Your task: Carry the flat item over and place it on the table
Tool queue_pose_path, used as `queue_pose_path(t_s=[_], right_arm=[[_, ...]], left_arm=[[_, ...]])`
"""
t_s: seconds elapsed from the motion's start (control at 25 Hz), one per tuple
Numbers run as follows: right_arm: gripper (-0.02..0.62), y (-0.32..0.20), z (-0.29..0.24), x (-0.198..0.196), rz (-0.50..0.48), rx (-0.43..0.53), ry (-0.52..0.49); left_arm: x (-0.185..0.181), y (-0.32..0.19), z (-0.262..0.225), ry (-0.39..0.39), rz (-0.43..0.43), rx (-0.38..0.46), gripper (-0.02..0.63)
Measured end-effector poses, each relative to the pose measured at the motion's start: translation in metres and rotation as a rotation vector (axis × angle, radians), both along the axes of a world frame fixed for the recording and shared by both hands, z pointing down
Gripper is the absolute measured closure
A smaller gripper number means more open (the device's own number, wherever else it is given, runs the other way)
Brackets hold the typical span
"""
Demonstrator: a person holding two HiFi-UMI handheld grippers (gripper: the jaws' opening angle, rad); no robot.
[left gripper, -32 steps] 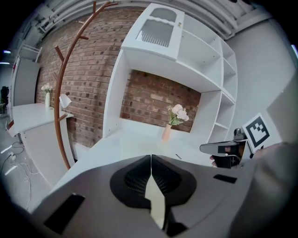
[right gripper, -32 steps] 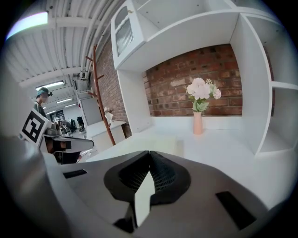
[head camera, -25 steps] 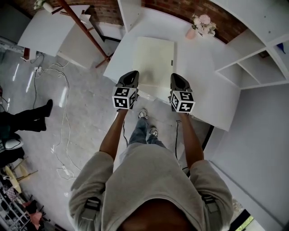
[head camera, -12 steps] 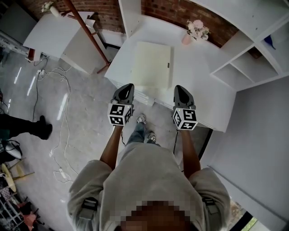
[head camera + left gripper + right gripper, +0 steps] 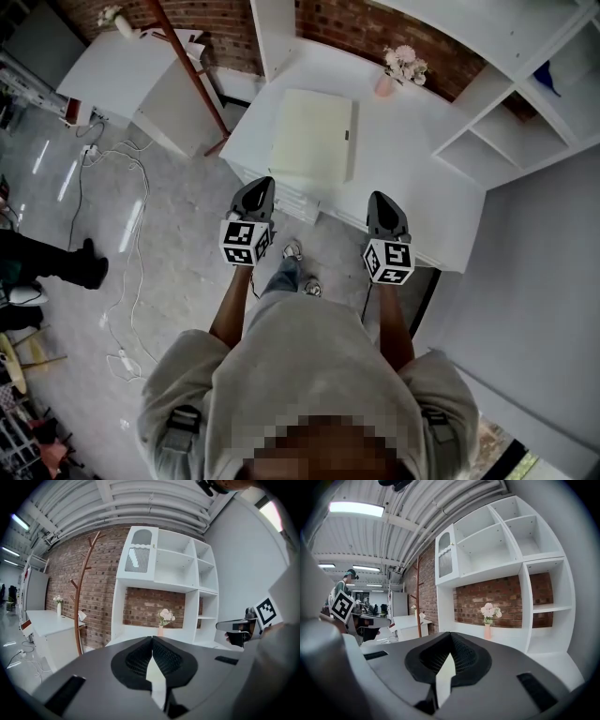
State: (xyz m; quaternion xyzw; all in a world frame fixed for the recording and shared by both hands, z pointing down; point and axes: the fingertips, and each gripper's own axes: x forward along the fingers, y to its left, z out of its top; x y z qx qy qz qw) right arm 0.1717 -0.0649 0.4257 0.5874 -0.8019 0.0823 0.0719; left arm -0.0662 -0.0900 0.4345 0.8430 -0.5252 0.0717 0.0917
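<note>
Closest to you, your grey sweatshirt [image 5: 309,375] fills the bottom of the head view, and your bare forearms reach forward from it. Your shoes [image 5: 298,267] show on the grey floor between them.

Your left gripper [image 5: 260,185] has its jaws pressed together at the tips, with nothing between them. Your right gripper [image 5: 382,199] is the same: jaws closed, empty. Both point toward the white table [image 5: 422,169] from its near edge.

The flat item [image 5: 312,134], a cream-coloured panel, lies flat on that table just beyond the grippers, on the left half of the tabletop. Neither gripper touches it. A small dark mark sits on its right edge.

Farther back, a pink vase of pale flowers [image 5: 398,67] stands near the table's far edge, to the right of the panel. White open shelving [image 5: 506,131] rises along the table's right side, with the brick wall [image 5: 375,33] behind.

Off to your left, white cables [image 5: 131,183] trail over the floor. A red-brown coat stand [image 5: 187,66] leans across the view beside a second white table [image 5: 103,70], and another person's dark-clad legs [image 5: 56,261] show at the left edge.
</note>
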Motion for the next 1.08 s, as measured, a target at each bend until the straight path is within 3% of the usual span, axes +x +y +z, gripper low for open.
queue_pose_path(t_s=[1.08], right_arm=[[0.569, 0.013, -0.008, 0.006, -0.003, 0.019, -0.01]], left_arm=[[0.009, 0.022, -0.01, 0.008, -0.021, 0.02, 0.591]])
